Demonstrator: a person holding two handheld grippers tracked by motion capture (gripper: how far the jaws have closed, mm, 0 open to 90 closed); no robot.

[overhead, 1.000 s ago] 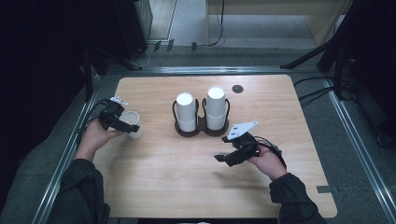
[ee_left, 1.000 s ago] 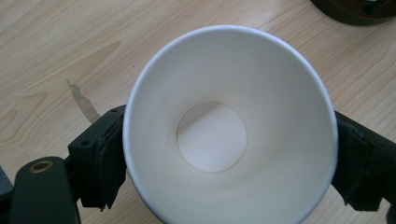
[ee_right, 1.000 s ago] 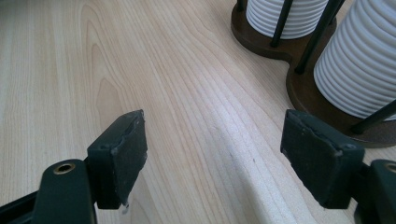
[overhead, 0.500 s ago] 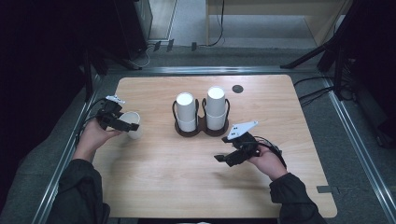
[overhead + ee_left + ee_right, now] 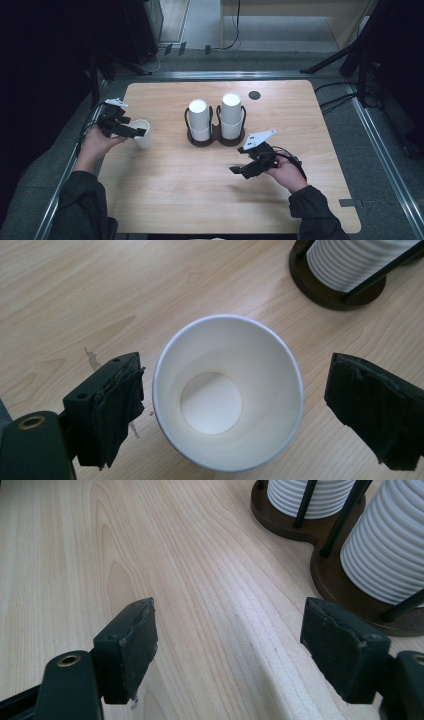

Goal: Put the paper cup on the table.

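One white paper cup (image 5: 228,392) stands upright at the table's (image 5: 165,200) left edge, between the spread jaws of the left gripper (image 5: 134,131), neither pad touching. Lower right of centre, the right gripper (image 5: 239,170) gapes over bare wood, beside the cup holder (image 5: 214,139).

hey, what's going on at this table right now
A person works at a light wooden table with a handheld gripper in each hand. The left gripper is open with its jaws either side of a single white paper cup standing upright and empty, not clamped on it. The right gripper is open over bare wood, holding nothing. Mid-table, a dark brown two-slot holder carries two stacks of white paper cups.
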